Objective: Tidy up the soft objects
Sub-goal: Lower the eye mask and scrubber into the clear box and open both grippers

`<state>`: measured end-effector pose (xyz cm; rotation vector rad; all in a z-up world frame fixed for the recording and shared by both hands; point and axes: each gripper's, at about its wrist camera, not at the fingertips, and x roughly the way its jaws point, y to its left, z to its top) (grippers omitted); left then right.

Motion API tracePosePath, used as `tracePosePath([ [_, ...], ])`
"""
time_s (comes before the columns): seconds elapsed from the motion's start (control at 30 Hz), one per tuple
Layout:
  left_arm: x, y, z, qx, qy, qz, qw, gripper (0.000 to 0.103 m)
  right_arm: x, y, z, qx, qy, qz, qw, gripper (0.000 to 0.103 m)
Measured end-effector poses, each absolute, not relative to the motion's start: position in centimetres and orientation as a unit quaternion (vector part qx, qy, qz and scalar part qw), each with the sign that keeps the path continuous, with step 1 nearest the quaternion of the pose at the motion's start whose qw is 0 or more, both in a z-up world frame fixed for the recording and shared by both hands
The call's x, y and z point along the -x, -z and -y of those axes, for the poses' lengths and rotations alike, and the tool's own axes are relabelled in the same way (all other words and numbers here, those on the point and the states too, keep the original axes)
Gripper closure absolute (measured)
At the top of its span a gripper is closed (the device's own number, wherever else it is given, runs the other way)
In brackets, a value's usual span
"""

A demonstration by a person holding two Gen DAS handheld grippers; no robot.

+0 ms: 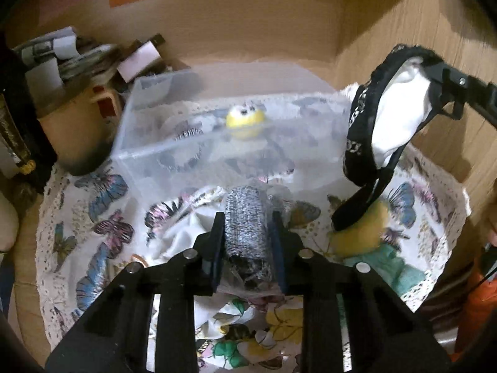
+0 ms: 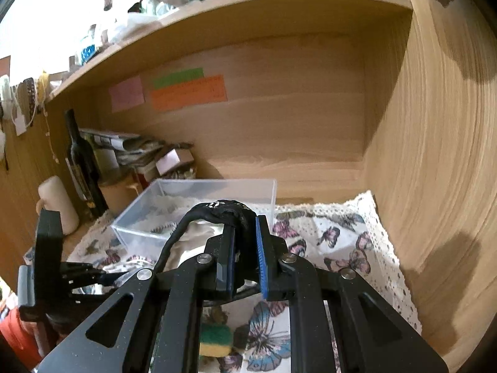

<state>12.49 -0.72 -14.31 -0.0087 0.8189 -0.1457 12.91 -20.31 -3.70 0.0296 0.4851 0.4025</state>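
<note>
My left gripper (image 1: 247,217) is shut on a rolled grey knit sock (image 1: 245,227), held just above the butterfly-print cloth (image 1: 102,217), in front of a clear plastic box (image 1: 192,130). A yellow soft toy (image 1: 245,122) lies in the box. My right gripper (image 2: 243,230) is shut on a black and white undergarment (image 2: 223,209), lifted to the right of the box; the garment also shows in the left wrist view (image 1: 394,121), hanging from the right gripper's fingers (image 1: 444,80). The left gripper shows at the left of the right wrist view (image 2: 93,275).
A yellow and teal soft toy (image 1: 369,248) and a floral cloth (image 1: 248,342) lie on the cloth. A yellow-green sponge (image 2: 214,338) lies below my right gripper. A dark bottle (image 2: 79,161), a candle (image 2: 59,205), a beige pot (image 1: 77,130) and stacked papers (image 2: 124,149) stand left; wooden wall (image 2: 435,155) right.
</note>
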Motion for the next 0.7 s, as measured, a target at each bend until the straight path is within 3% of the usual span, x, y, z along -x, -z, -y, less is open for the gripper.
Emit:
tracePosePath([
  [0.37, -12.1, 7.5, -1.4, 0.012, 0.044, -0.311, 0.949, 0.076, -14.6, 2.0, 19.2, -0.011, -0.195, -0.206, 0.959, 0.092],
  [0.7, -16.6, 6.6, -4.1, 0.019, -0.006, -0.286, 0.958, 0.076, -19.0, 1.2, 16.8, 0.046, -0.155, -0.21, 0.964, 0.092],
])
